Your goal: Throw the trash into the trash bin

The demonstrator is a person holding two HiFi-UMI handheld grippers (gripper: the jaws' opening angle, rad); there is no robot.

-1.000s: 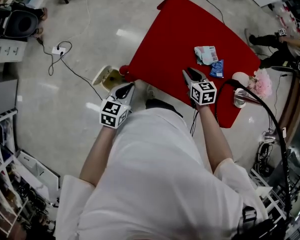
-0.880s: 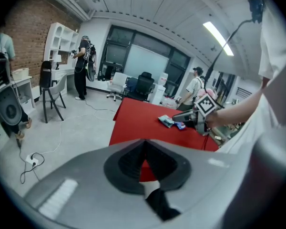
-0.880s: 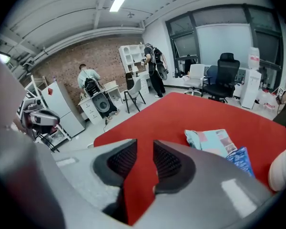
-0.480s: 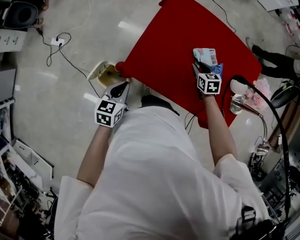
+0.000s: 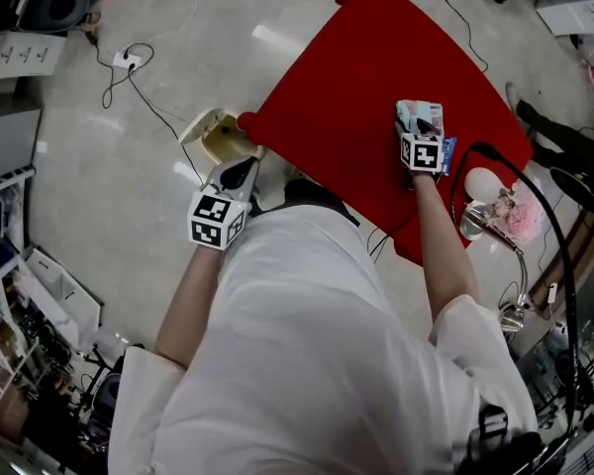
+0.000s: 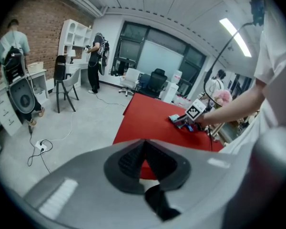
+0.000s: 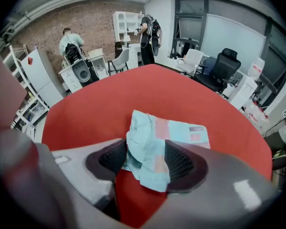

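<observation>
The right tongs (image 7: 145,149) were poised steeply over the crumpled wrapper (image 7: 181,132) on the red worktop (image 5: 346,87). Their jaws had just been opened wide and were held apart, with the wrapper caught between the pads but not yet pinched. The grip would probably best be taken on the raised, bunched fold rather than the flat far half. The tips should be kept low against the worktop so that the thin sheet could not slide out.

The wrapper was seen as pale blue with pink patches, creased and light, likely film or paper. The pads were dark and ribbed, the worktop smooth and matte.

The left tongs (image 6: 143,144) were held together and empty, above the cream, open-topped trash bin (image 5: 196,132) on the floor at the worktop's near left corner.
</observation>
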